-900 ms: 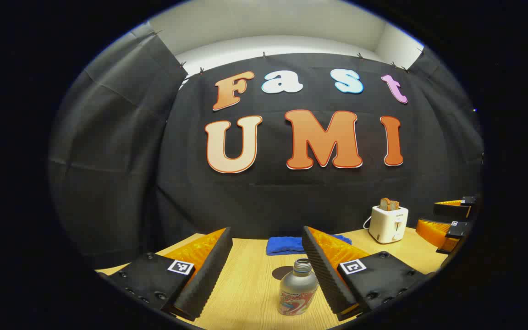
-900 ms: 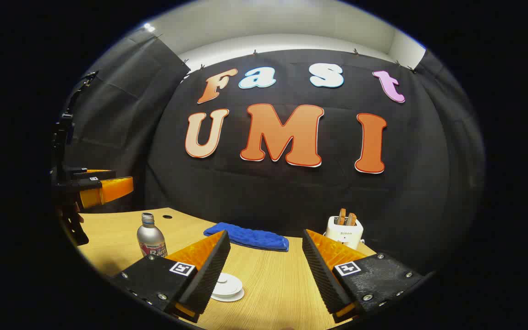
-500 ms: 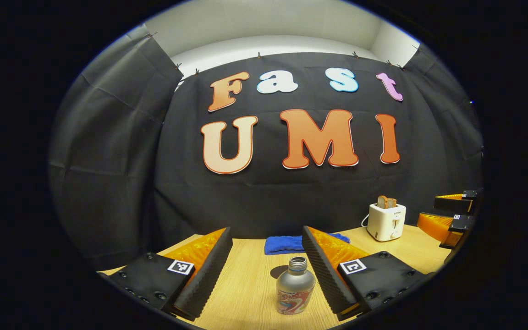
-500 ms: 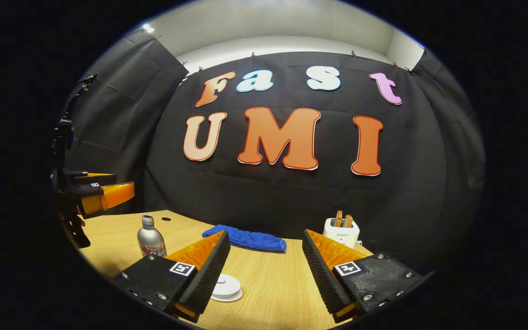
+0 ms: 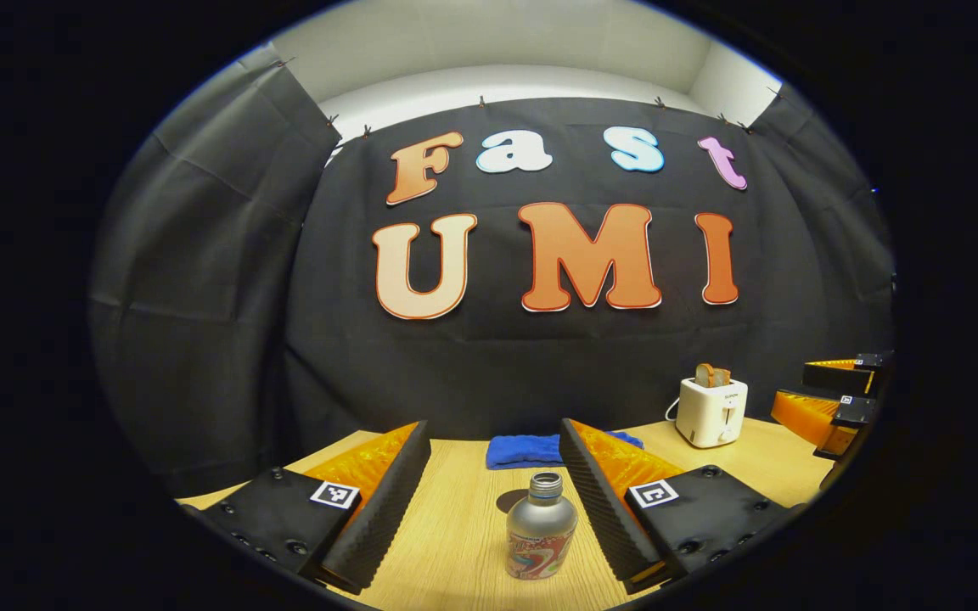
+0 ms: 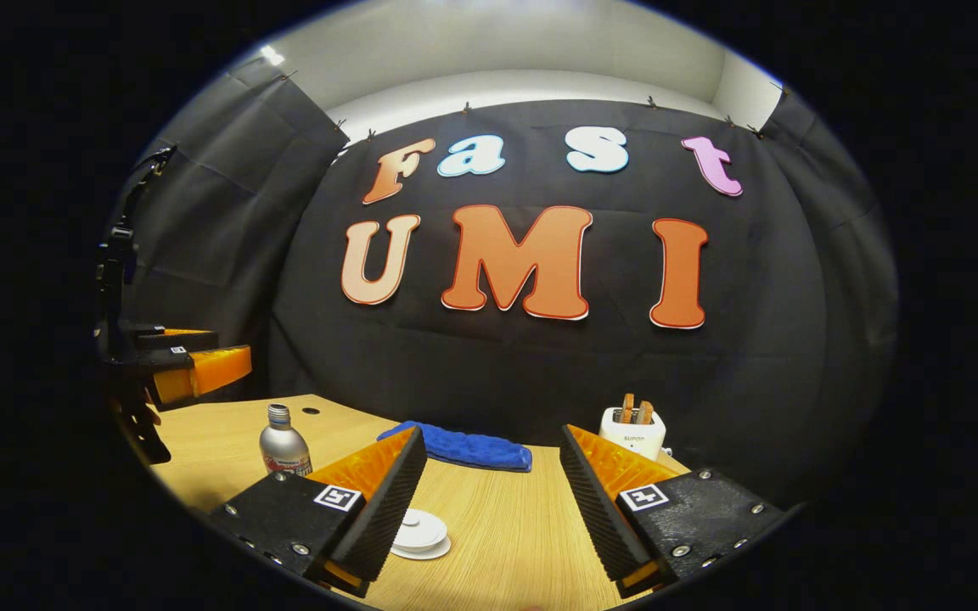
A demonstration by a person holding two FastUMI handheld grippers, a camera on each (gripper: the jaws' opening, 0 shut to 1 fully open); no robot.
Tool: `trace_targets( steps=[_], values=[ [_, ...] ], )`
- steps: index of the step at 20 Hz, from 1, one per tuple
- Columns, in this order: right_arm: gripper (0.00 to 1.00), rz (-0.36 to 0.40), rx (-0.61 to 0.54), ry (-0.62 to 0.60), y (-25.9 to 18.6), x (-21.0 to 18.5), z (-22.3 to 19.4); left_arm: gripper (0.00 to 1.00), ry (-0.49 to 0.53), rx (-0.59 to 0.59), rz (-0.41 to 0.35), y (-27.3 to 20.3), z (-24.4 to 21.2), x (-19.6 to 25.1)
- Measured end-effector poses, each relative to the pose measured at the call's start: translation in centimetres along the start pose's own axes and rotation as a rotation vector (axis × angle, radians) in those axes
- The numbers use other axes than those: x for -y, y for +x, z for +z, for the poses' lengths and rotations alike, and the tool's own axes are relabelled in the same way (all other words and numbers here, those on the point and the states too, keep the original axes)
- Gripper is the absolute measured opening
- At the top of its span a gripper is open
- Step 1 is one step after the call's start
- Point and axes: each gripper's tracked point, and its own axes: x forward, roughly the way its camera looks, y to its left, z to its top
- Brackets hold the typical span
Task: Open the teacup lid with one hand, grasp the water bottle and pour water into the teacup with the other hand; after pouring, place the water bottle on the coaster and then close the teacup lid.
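Both grippers gape empty; left gripper [image 5: 493, 501] faces the smooth, likely slippery silver metal water bottle [image 5: 541, 528]: grip mid-body; right gripper [image 6: 489, 501] nears the white lidded teacup [image 6: 419, 533]

Recording booth, black cloth wall [image 5: 200, 280], wooden table [image 6: 506, 518], toaster [image 5: 711, 411]

Black cloth wall [image 5: 200, 280] pinned across booth back and sides, white wall [image 5: 489, 42] above, light wood bench [image 6: 506, 526], bright light spot [image 6: 271, 54] upper left.
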Motion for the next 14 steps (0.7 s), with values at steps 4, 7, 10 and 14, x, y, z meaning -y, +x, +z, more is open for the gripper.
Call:
trace_targets(
  steps=[4, 7, 10, 14],
  values=[
    [0.95, 0.022, -0.037, 0.005, 0.3, -1.0, -1.6, 0.99, 0.005, 0.003, -0.002, -0.4, -0.2, 0.1],
    [0.95, 0.068, -0.083, 0.018, 0.8, -2.6, -3.4, 0.99, 0.013, -0.004, 0.001, -0.6, -0.8, -0.1],
    [0.95, 0.102, -0.136, 0.008, 1.6, -4.5, -5.6, 0.99, 0.018, -0.026, 0.000, -0.9, -1.8, 0.0],
    [0.95, 0.167, -0.211, -0.007, 2.4, -7.5, -8.6, 1.00, 0.024, -0.044, 0.008, -1.4, -2.6, -0.4]
  ],
)
